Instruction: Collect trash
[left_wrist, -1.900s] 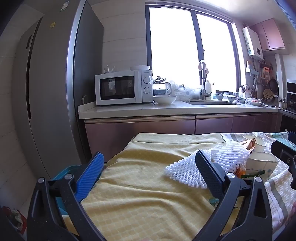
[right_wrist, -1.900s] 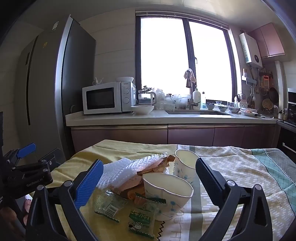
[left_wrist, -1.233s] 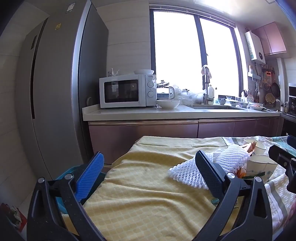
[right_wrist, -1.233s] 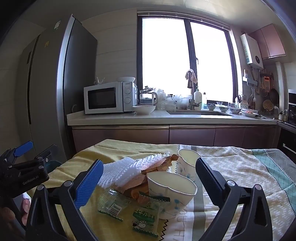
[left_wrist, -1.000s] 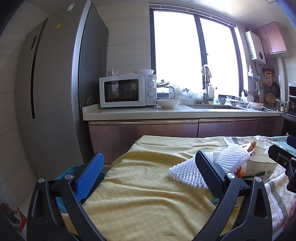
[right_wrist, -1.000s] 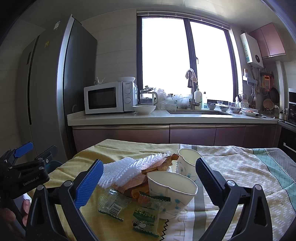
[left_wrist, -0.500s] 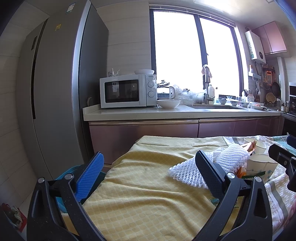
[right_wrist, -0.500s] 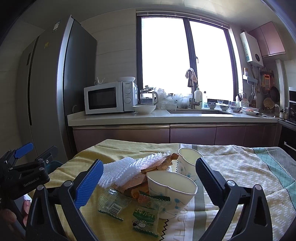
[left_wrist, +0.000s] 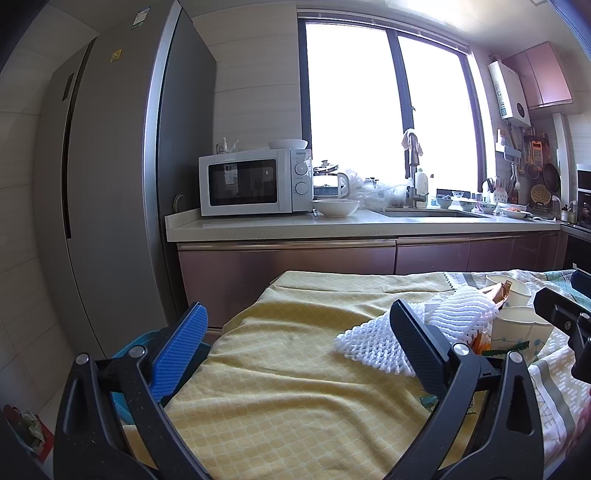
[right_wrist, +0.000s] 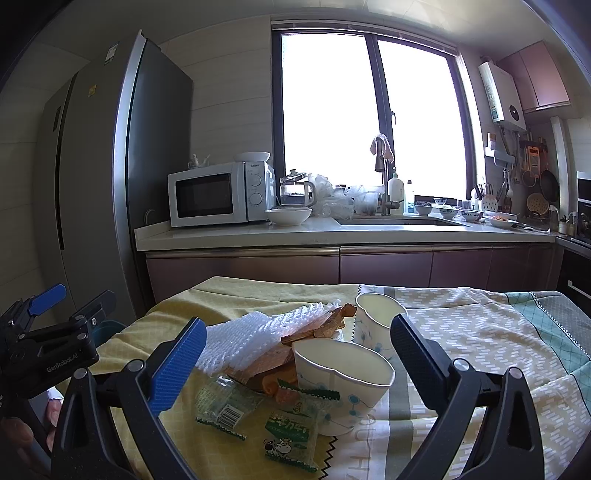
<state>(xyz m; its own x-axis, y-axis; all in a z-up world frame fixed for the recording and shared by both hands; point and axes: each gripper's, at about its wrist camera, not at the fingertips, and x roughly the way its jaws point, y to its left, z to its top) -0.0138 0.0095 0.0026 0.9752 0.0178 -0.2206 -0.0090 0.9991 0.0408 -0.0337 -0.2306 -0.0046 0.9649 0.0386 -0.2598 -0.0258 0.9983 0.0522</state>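
We are holding both tools, left (left_wrist: 295, 339) and right (right_wrist: 297, 350), level and spread wide, empty, facing white foam netting (right_wrist: 243, 339) and paper cups (right_wrist: 341, 376).

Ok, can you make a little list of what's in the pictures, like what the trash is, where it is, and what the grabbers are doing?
place: kitchen table with a yellow cloth
trash: white foam net, two paper cups, snack wrappers, brown scraps
where: bunched together on the table
left gripper: open, empty, apart from the pile
right gripper: open, empty, pointing at the pile
behind: microwave
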